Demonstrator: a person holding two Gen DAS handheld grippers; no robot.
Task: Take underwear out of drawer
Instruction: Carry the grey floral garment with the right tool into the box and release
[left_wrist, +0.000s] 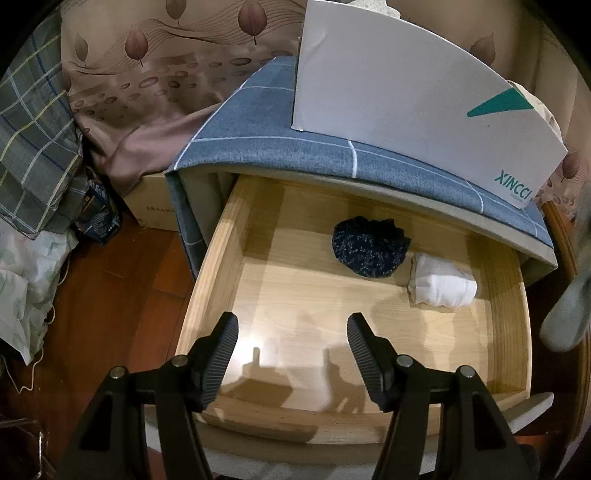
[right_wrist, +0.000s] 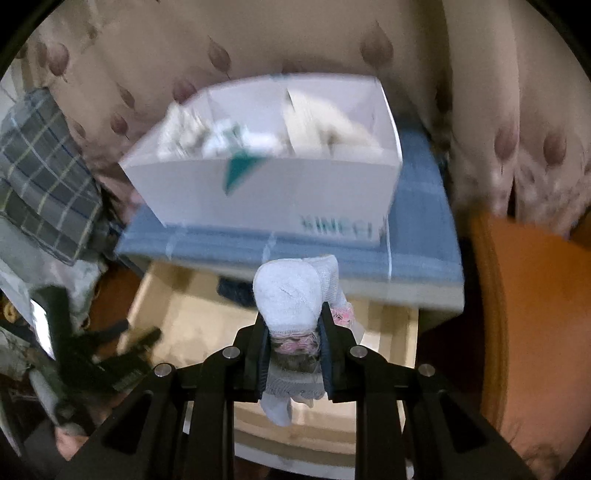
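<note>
The right gripper (right_wrist: 293, 354) pinches a soft, light, white rolled underwear bundle (right_wrist: 291, 299) mid-roll; the left gripper (left_wrist: 291, 354) gapes wide, empty, over the pale wooden drawer (left_wrist: 207, 280).

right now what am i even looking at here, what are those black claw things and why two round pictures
Those black claws are handheld grippers, one in each of a person's hands; each carries a fisheye camera looking along its fingers. The left view shows the open left gripper above a pulled-out wooden drawer, which holds a dark patterned bundle and a white bundle. The right view shows the right gripper shut on a whitish rolled garment, raised before a white box holding pale cloth.
</note>
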